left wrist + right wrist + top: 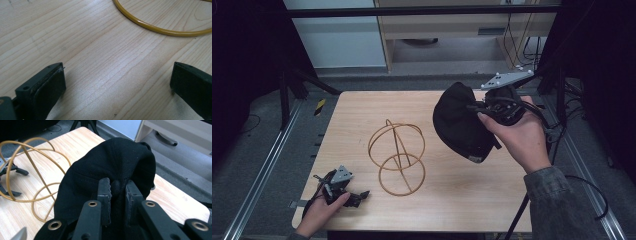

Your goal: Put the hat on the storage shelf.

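Wooden table (447,200), right hand-held gripper (117,188) clamped on black cap (112,162), lifted.

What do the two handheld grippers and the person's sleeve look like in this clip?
Both the left gripper and the right gripper are black, each topped by a grey three-cornered plate and trailing black cable. The jaws are flat black pads with ridged edges. The sleeve is dark grey fabric.

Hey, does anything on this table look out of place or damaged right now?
Nothing looks damaged or spilled. The black cap is pinched by a fold of its cloth in the right gripper and hangs crumpled above the table, not on the wire stand. The stand sits upright. The left gripper rests open near the stand's base ring.
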Demonstrator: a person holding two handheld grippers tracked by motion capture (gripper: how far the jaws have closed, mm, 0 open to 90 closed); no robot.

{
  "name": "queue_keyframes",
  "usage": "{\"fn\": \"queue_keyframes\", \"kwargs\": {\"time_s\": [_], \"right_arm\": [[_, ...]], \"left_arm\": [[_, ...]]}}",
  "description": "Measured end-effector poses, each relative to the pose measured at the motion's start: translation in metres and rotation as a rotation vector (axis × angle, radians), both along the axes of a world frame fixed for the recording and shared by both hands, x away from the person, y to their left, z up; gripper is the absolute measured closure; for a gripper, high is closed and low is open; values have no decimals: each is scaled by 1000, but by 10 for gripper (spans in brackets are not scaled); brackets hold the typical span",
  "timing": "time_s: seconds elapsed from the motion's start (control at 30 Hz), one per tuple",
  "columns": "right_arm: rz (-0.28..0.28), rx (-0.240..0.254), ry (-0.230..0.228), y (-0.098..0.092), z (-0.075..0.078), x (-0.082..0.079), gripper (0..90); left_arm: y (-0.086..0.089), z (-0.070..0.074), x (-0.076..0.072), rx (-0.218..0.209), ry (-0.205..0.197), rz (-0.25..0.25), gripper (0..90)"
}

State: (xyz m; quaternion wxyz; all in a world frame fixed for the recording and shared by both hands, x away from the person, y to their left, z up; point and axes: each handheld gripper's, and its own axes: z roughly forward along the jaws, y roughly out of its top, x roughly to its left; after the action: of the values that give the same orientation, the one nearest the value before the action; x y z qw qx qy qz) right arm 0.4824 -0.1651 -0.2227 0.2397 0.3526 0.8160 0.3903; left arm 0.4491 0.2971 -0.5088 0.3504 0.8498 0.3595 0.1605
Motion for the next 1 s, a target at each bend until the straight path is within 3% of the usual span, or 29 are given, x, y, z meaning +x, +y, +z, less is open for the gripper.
{"fn": "queue_keyframes", "kwargs": {"time_s": [0.47,0.53,1.0], "right_arm": [[55,53,-39,22,28,-5,781],[77,86,-36,27,34,-5,781],[121,75,-70,58,53,-4,781]], "left_arm": [[0,0,0,2,2,-1,0],[0,0,0,2,2,-1,0],[0,0,0,1,0,1,0]]}}
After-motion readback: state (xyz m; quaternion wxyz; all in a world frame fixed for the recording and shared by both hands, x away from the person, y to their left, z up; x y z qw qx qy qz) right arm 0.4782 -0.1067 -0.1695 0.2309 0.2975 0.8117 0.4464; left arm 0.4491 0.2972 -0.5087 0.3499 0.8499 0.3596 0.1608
